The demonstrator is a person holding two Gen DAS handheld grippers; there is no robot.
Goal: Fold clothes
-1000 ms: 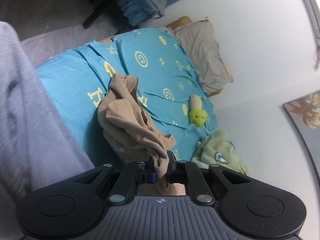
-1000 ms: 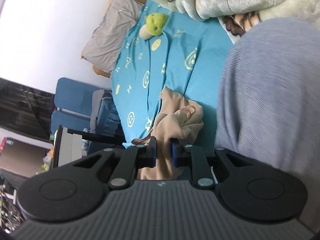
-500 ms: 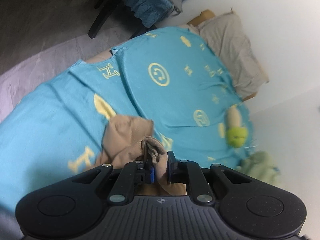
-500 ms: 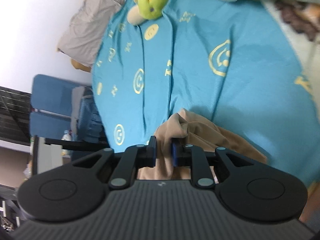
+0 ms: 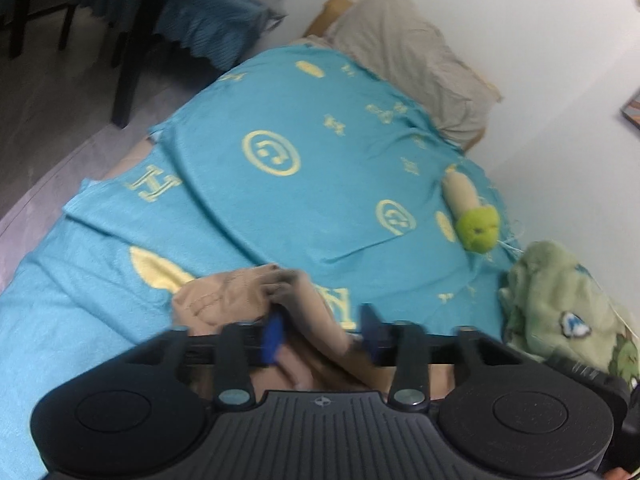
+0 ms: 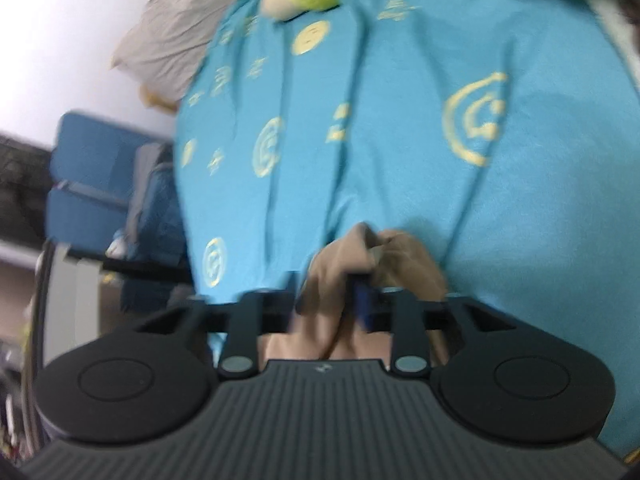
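Note:
A crumpled tan garment [image 5: 232, 300] lies on the blue bedspread [image 5: 280, 120] near the bed's front edge. My left gripper [image 5: 322, 336] is open, its fingers spread apart with a fold of the garment lying loose between them. In the right wrist view the same tan garment [image 6: 404, 256] bunches up between the spread fingers of my right gripper [image 6: 332, 300], which is open too. Both views are motion-blurred near the fingertips.
A green plush toy [image 5: 478, 228] and a beige pillow [image 5: 412, 64] lie toward the head of the bed by the white wall. A pale green blanket [image 5: 560, 304] is heaped at the right. A dark chair [image 5: 132, 24] stands on the floor left of the bed.
Both grippers came down to the bed with the garment, then opened and let go of it. The garment now rests on the bedspread.

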